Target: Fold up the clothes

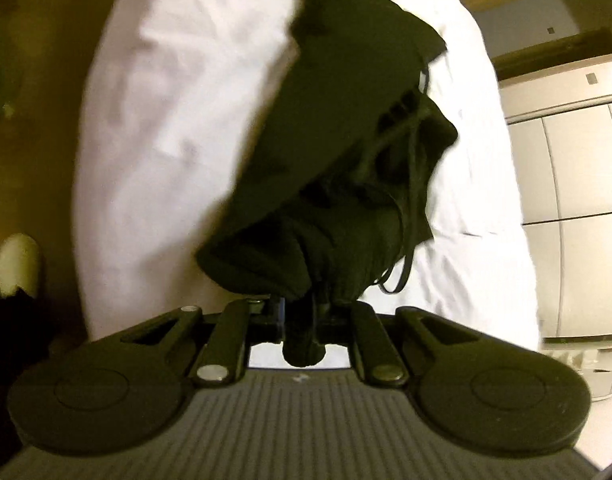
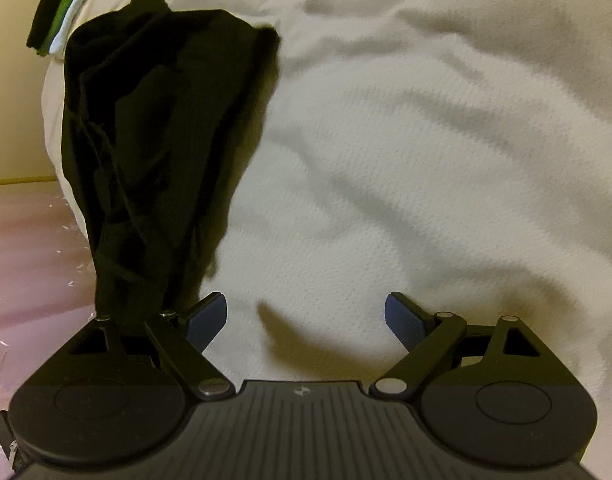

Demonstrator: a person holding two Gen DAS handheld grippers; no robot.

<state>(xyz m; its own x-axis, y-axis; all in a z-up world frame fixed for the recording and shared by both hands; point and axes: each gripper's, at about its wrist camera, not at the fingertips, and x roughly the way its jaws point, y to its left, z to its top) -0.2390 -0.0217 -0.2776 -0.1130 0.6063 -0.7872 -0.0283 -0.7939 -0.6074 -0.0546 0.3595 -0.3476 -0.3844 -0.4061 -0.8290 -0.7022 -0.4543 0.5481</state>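
Note:
A black garment (image 1: 338, 152) with a drawstring hangs in a bunch over the white bed (image 1: 153, 128). My left gripper (image 1: 303, 308) is shut on its waistband end, and a fold of the cloth pokes back between the fingers. In the right wrist view the same black garment (image 2: 153, 152) hangs at the left, draped past the left finger (image 2: 207, 316). My right gripper (image 2: 306, 316) stands open above the white bedding (image 2: 426, 160), with nothing between its blue pads.
A stack of folded clothes (image 2: 61, 16), black, green and pale blue, lies at the far edge of the bed. A pinkish plastic sheet (image 2: 29, 248) covers the floor at the left. White cabinet doors (image 1: 574, 152) stand to the right of the bed.

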